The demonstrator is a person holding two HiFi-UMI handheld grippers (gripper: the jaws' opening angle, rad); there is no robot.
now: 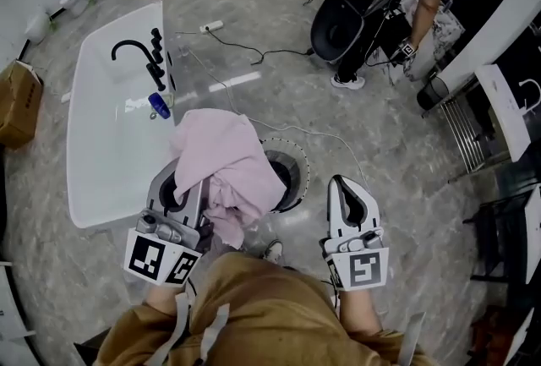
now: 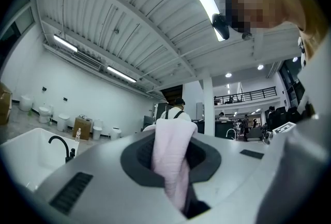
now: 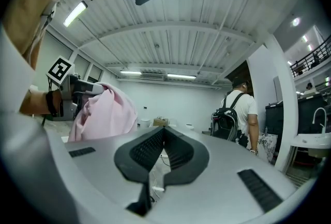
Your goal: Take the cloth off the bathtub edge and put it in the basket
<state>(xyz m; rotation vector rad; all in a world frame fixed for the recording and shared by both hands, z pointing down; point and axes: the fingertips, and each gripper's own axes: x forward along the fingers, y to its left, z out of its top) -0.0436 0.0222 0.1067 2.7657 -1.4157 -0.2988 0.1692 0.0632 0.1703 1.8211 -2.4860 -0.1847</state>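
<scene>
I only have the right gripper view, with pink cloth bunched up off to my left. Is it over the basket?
Observer: Partly. In the head view the cloth hangs from the left gripper and covers the left part of the basket.
Operator: Where is the basket relative to the bathtub?
Observer: It stands on the floor just right of the bathtub, near its closer end.
Operator: Is the grip holding?
Observer: Yes. The left gripper view shows a fold of cloth pinched between the jaws.
</scene>
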